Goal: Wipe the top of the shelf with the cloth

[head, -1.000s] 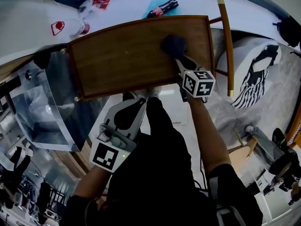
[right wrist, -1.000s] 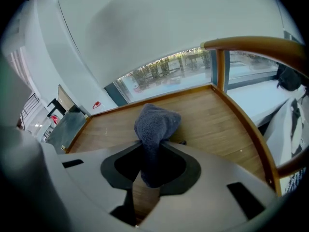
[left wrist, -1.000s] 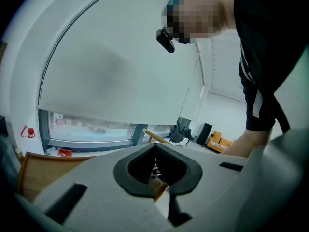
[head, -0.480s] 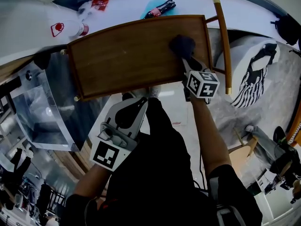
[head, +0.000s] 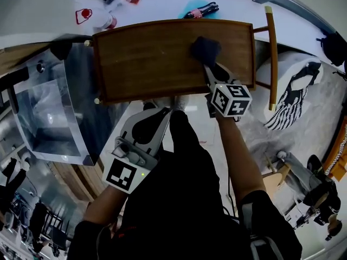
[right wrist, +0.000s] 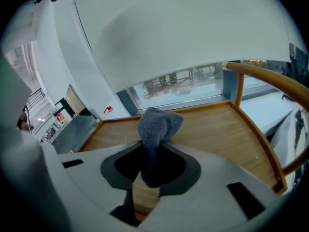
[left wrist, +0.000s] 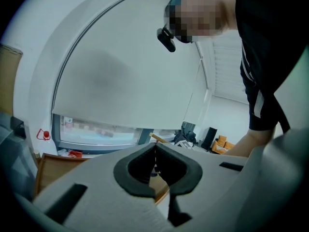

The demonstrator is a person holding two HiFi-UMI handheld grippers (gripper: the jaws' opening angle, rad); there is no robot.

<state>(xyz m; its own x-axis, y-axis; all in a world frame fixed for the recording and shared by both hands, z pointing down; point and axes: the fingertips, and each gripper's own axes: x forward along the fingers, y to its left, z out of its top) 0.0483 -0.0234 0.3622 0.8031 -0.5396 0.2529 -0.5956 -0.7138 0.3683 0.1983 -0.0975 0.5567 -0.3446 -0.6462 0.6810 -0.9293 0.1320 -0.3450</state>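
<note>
Cloth (right wrist: 155, 124), a dark blue-grey wad of terry, is sitting clamped between the fingers of the right gripper (right wrist: 150, 153). The jaws are pinching its lower part narrowly while the rest is bulging out past the tips. We are holding that gripper out over the wooden shelf top (head: 152, 58). From the head view, the cloth (head: 205, 49) is lying on the wood right of the middle, closer to the far edge than to us. It appears to be pressing against the surface, though we cannot tell how firmly. The right gripper (head: 209, 65) is reaching in from the near edge, with its marker cube hanging just off the shelf.

We are keeping the left gripper (head: 156, 111) low and back, off the shelf, over our dark clothing, with its tips just short of the shelf's near edge. In its own view the left gripper (left wrist: 155, 151) is pointing upward toward a white blind. Its fingers are meeting tip to tip with nothing between them.

Beside the shelf's right end, a curved wooden rail (head: 272, 53) is running front to back. Beyond the far edge, a dark bottle (head: 201, 10) is lying on a pale sill. A glass-sided case (head: 46, 118) is standing to the left of the shelf.
</note>
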